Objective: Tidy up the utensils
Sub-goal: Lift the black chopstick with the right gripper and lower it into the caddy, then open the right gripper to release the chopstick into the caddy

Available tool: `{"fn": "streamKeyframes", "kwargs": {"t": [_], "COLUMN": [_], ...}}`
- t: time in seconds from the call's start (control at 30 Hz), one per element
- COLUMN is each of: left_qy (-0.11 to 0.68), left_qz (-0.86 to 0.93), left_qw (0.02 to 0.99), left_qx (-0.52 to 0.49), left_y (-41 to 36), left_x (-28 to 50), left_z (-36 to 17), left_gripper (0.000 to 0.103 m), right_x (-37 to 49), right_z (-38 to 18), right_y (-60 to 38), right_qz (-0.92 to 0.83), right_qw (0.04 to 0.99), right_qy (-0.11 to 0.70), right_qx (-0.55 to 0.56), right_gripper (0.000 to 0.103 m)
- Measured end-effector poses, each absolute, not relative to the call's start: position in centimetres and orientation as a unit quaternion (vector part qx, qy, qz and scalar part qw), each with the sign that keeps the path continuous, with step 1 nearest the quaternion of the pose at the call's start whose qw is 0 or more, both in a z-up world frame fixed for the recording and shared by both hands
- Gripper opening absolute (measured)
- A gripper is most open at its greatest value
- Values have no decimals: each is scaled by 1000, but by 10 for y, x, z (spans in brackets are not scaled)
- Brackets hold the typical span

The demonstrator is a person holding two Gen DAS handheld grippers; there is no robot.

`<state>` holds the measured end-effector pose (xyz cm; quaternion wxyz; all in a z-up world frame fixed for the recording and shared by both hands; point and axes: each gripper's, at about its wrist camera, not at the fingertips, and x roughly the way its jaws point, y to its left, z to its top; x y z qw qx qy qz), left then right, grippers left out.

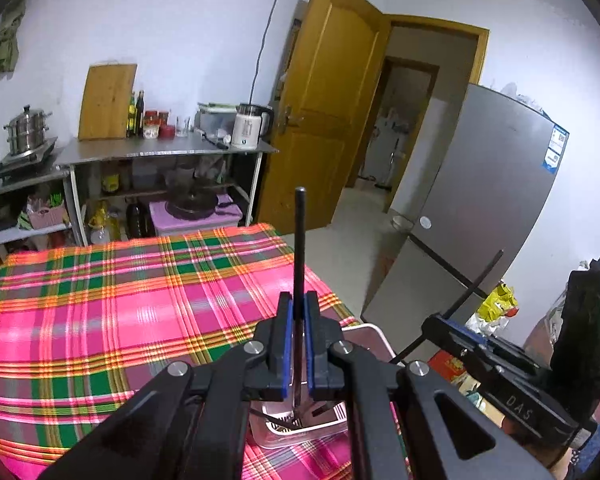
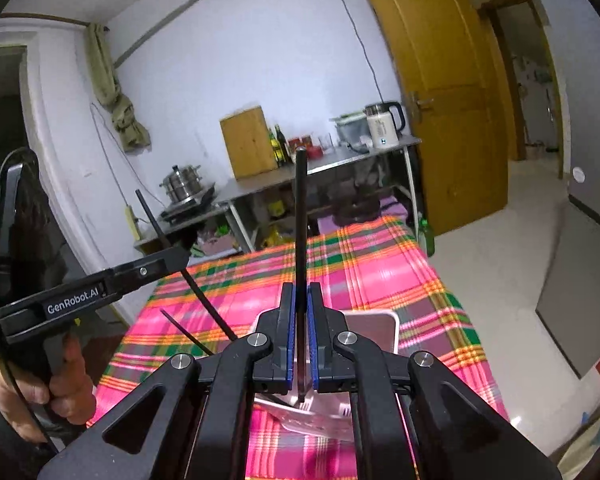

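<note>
Utensils are sitting at both tools: a slim black chopstick-like rod (image 1: 300,248) is standing upright between the blue-padded jaws of the left gripper (image 1: 299,312), which are pressing together on it, and a second thin black rod (image 2: 301,224) is being held the same way by the right gripper (image 2: 301,304), its jaws likewise clamped on the shaft. Gripping each rod low on its shaft is leaving the long upper end free and, I judge, is making it easy to lower the bottom end into a slot. Just below the jaws, a pale slotted plastic utensil holder (image 1: 300,426) is resting on the pink, green and orange plaid cloth of the desk (image 1: 120,304), with a white-rimmed rectangular tray (image 2: 374,326) just beyond it; the holder is the likely destination. Much of the holder is being hidden by the black gripper linkages, so how many pieces it contains cannot be told, and the lower tips of both rods are disappearing behind the pads. A bare hand (image 2: 40,384) is gripping the left tool's handle at the edge of the right view. Farther off, a steel shelf unit (image 1: 160,152) with a white kettle (image 1: 250,126) and an open wooden door (image 1: 332,104) are standing against the wall, their contents too small to identify.
</note>
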<state>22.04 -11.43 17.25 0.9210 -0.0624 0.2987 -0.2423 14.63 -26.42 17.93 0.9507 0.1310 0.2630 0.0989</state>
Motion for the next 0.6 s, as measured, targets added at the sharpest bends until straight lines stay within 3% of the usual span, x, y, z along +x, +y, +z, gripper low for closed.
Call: {"fn": "streamKeyframes", "kwargs": {"t": [0.43, 0.5, 0.57, 0.6], "left_qy": [349, 348, 342, 336], "left_qz": [-234, -232, -232, -233], "left_qw": [905, 906, 909, 910], "left_qx": [-59, -59, -62, -65], "left_y": [-120, -118, -116, -114], "left_x": [237, 236, 233, 231], "left_z": [122, 123, 126, 129], "left_gripper": [9, 15, 33, 36], "right_x": [162, 162, 160, 160], "right_z": [126, 124, 125, 126], "right_y": [-255, -253, -253, -254], "right_qz": [101, 100, 96, 94], "right_qw": [929, 927, 928, 929], "right_qy": [330, 337, 336, 333], "right_qx": [131, 130, 128, 128], "right_gripper": [5, 6, 6, 9]}}
